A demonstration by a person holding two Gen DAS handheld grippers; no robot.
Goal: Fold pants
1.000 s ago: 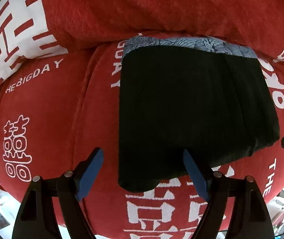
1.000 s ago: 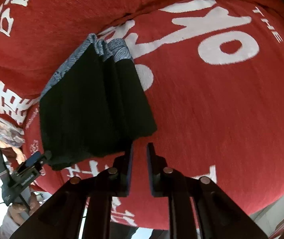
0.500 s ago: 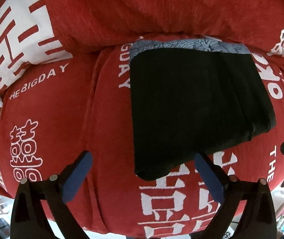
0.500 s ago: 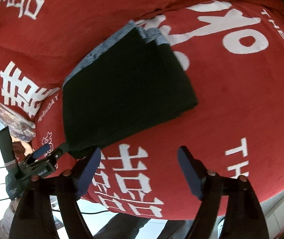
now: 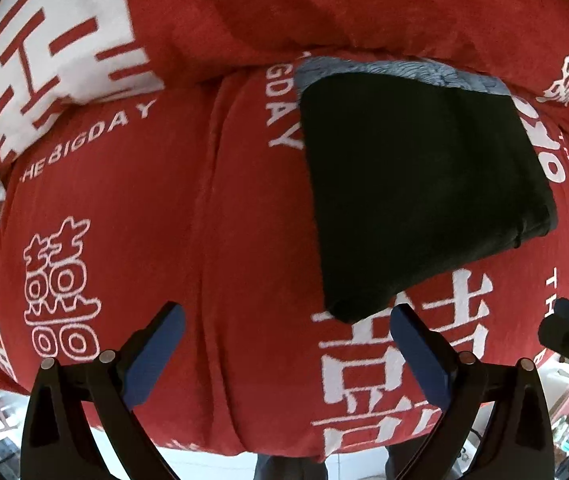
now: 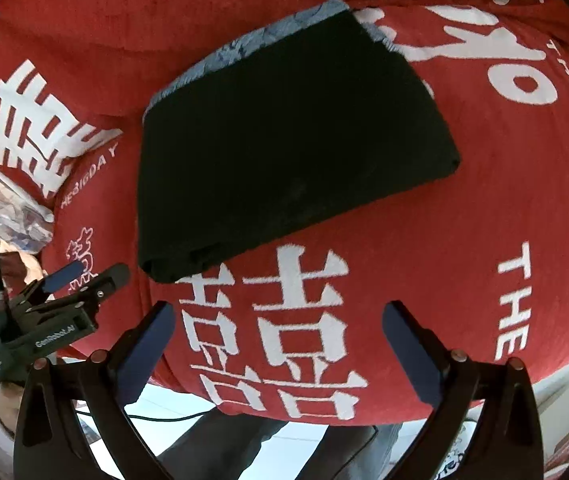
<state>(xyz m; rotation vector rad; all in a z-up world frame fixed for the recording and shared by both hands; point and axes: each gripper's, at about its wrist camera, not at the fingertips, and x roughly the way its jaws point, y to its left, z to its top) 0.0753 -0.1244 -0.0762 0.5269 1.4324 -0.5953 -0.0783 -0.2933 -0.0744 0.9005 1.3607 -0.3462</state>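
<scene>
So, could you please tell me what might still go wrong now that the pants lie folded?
1. The folded pants lie on soft, rumpled red bedding, so the layers may slump open.
2. Their near corner sits close to the open left hand-held gripper, which might snag it.

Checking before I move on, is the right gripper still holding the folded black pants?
No, the right gripper is open and empty, its jaws just opened, with the folded black pants lying apart on the red blanket.
</scene>
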